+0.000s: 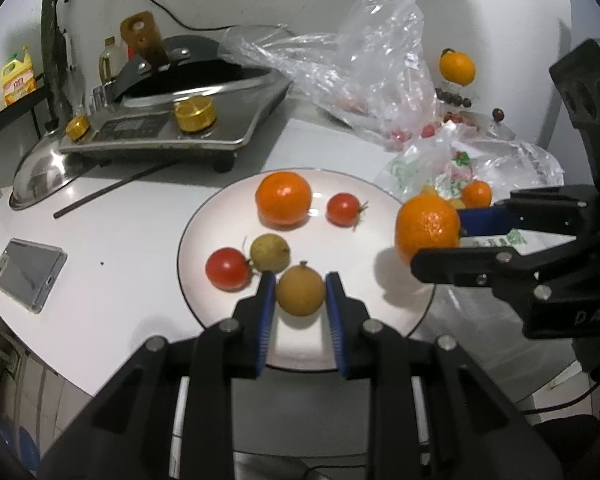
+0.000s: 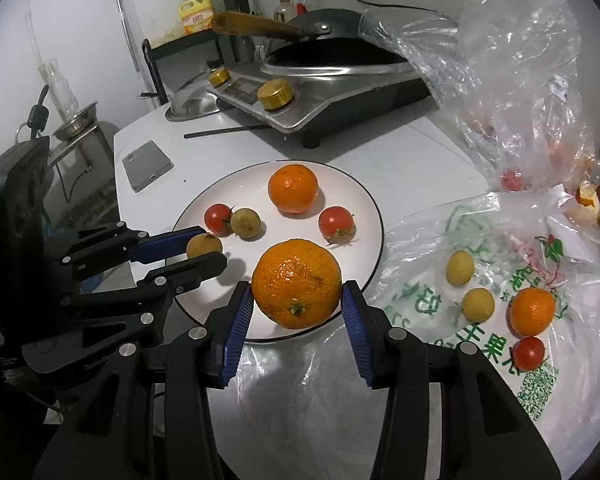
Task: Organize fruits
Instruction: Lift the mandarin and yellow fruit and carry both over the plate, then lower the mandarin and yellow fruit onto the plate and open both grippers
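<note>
- Left claw (image 1: 300,292) is clamped on a small tan-yellow fruit (image 1: 300,294) — blue pads pressing it from both sides, low over the near part of the white plate (image 1: 400,300).
- Right claw (image 2: 298,300) grips a big mandarin (image 2: 296,284), held over the plate's rim on the side nearest that claw.
- Just ahead of the left claw lie a red tomato (image 1: 227,269) and a greenish-yellow fruit (image 1: 270,253), touching each other; further ahead sit a second mandarin (image 1: 284,199) and another tomato (image 1: 343,209), apart from one another.
- To the right of the right claw, a printed plastic bag (image 2: 540,380) spreads on the counter (image 1: 112,240) — on it two yellow fruits (image 2: 460,267), a small mandarin (image 2: 532,311) and a tomato (image 2: 529,353).
- Well beyond both claws stands a cooker (image 1: 172,128) carrying a pan.
</note>
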`<state>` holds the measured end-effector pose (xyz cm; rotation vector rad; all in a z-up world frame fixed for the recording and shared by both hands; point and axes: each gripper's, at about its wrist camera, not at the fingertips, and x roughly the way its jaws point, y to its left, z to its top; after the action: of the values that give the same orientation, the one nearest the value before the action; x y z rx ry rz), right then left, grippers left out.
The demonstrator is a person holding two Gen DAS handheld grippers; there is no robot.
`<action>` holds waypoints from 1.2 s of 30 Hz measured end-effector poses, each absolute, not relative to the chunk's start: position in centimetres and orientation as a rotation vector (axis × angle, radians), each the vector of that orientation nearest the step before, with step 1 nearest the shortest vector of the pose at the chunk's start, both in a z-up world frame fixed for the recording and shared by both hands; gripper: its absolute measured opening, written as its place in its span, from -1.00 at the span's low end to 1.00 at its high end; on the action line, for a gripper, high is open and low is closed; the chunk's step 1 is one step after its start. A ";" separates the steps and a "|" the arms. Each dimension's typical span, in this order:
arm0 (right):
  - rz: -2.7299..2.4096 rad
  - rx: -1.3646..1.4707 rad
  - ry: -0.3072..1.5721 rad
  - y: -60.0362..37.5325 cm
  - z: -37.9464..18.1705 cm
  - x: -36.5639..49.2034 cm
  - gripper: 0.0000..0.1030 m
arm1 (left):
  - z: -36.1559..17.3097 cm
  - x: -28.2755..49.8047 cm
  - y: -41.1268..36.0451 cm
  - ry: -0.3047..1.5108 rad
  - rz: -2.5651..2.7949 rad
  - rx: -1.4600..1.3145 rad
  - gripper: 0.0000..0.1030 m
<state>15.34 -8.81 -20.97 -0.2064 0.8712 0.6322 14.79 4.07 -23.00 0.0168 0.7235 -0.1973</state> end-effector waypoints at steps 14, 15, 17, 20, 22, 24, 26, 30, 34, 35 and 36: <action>0.634 -0.225 0.914 -6.2 -22.7 17.7 -0.06 | -24.1 15.7 4.9 0.742 -0.205 0.005 -0.50; 0.632 -0.222 0.915 -6.1 -22.8 17.9 -0.06 | -24.2 15.8 4.9 0.743 -0.205 0.003 -0.50; 0.627 -0.214 0.919 -5.8 -23.1 18.4 -0.06 | -24.2 15.9 5.1 0.743 -0.203 0.000 -0.50; 0.618 -0.216 0.929 -5.3 -23.4 19.0 -0.06 | -24.3 16.0 5.4 0.744 -0.200 -0.006 -0.48; 0.617 -0.218 0.930 -5.1 -23.5 19.3 -0.06 | -24.4 16.1 5.6 0.747 -0.199 -0.010 -0.47; 0.614 -0.217 0.928 -4.8 -23.4 19.5 -0.06 | -24.3 16.1 5.7 0.748 -0.200 -0.014 -0.47; 0.612 -0.214 0.925 -4.7 -23.3 19.6 -0.06 | -24.3 16.1 5.7 0.748 -0.199 -0.014 -0.47; 0.603 -0.217 0.917 -4.6 -23.1 19.6 -0.05 | -24.3 16.1 5.7 0.748 -0.199 -0.014 -0.45; 0.608 -0.213 0.887 -4.9 -22.3 19.1 -0.04 | -24.2 15.9 5.5 0.745 -0.195 -0.008 -0.38; 0.608 -0.216 0.885 -4.9 -22.2 19.0 -0.04 | -24.2 15.9 5.5 0.744 -0.194 -0.007 -0.38; 0.606 -0.219 0.885 -5.0 -22.2 18.9 -0.04 | -24.1 15.8 5.4 0.743 -0.192 -0.005 -0.38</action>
<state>18.90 -5.02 -22.22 -0.2185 0.8847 0.6062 15.79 5.41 -24.13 -0.0046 0.7430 -0.1915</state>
